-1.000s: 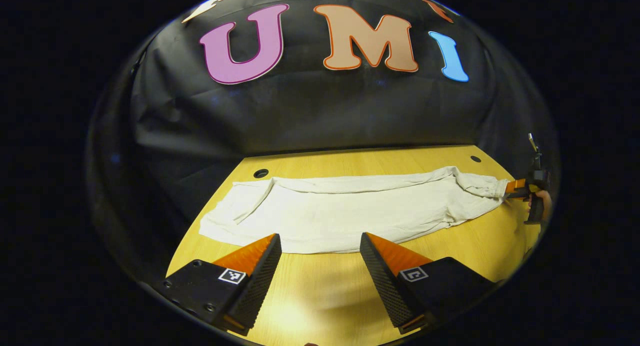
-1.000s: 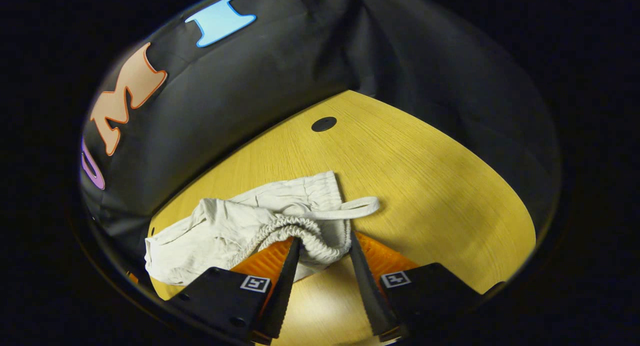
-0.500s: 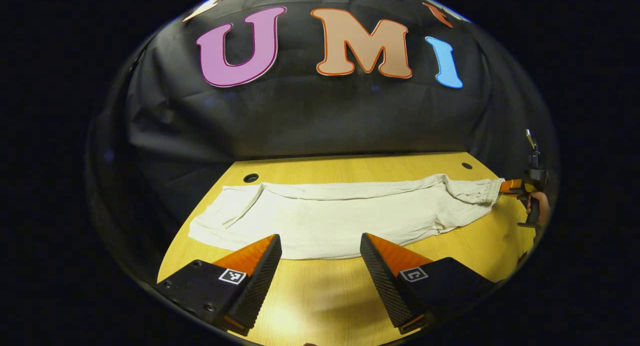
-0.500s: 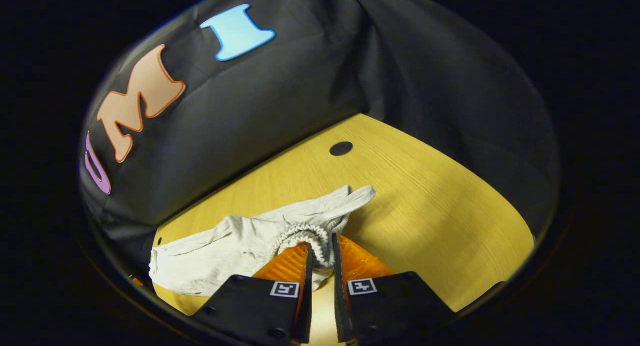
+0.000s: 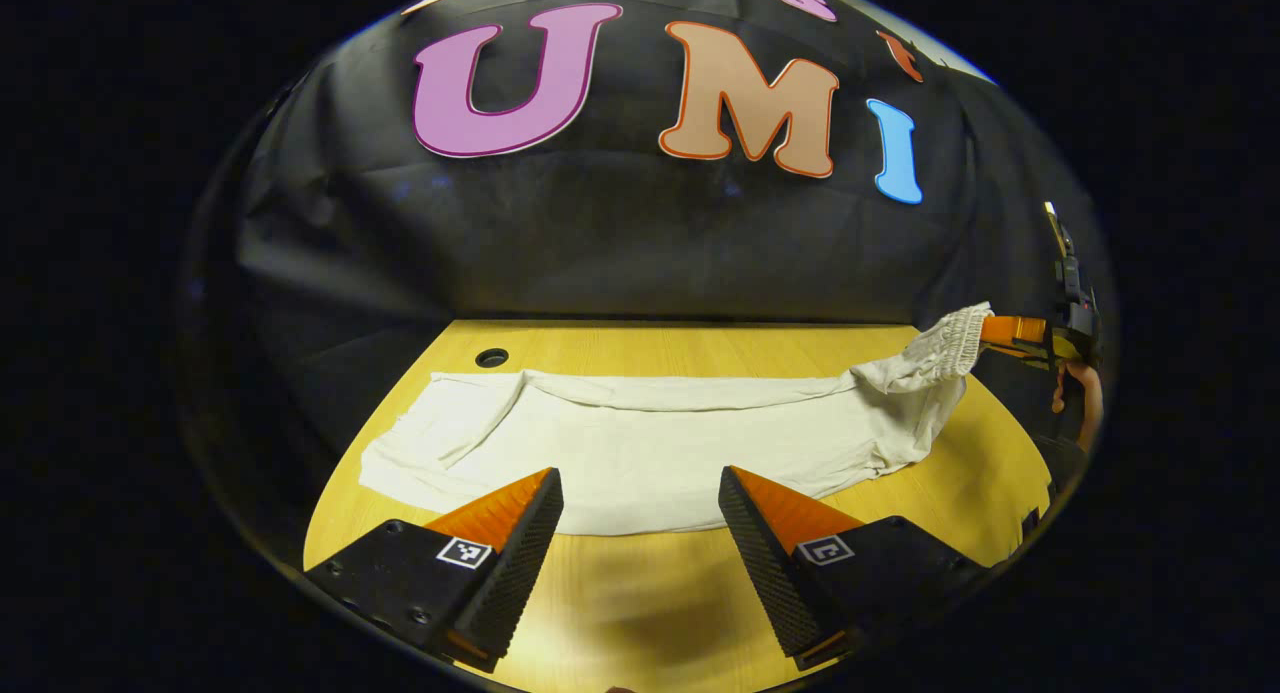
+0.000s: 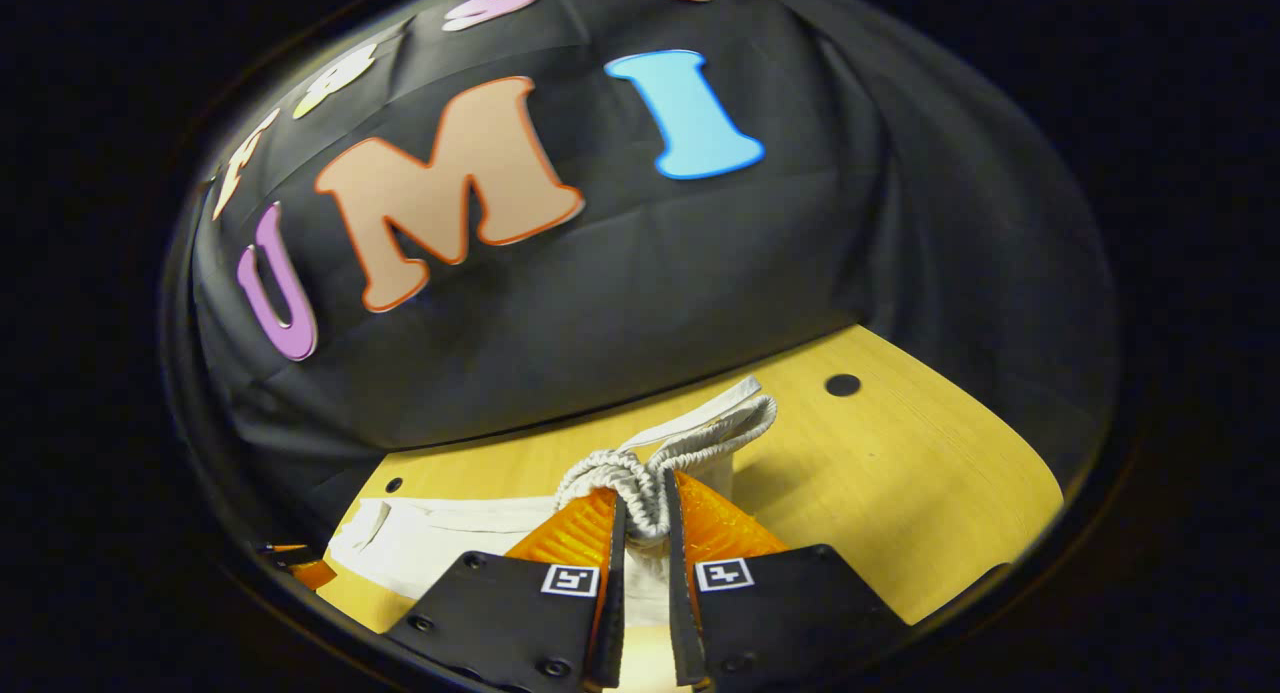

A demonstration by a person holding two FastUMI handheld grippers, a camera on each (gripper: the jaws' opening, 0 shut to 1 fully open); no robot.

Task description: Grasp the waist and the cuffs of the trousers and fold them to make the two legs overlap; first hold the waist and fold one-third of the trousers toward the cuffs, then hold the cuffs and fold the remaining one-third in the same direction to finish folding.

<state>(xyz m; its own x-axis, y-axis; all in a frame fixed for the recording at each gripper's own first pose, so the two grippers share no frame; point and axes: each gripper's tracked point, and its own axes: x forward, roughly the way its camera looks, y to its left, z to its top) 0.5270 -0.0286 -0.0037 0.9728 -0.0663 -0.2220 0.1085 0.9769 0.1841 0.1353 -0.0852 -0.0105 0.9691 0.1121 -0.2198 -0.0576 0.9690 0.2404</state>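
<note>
Your right gripper (image 6: 640,533) has its jaws clamped on the elastic waistband (image 6: 630,478) of the cream trousers (image 5: 650,438), lifting that end off the wooden worktop (image 5: 700,345) (the drawstring (image 6: 715,423) trails beyond). Your left gripper (image 5: 640,518) hovers with jaws apart, just short of the trousers' near edge. The legs lie flat across the worktop, cuffs (image 5: 400,453) farthest from the waistband.

In the right gripper view, the gathered waistband (image 6: 640,488) hides most of the trousers (image 6: 440,538) behind it; in the left gripper view, the hand (image 5: 1080,398) beside the waistband is cut off at the edge
</note>
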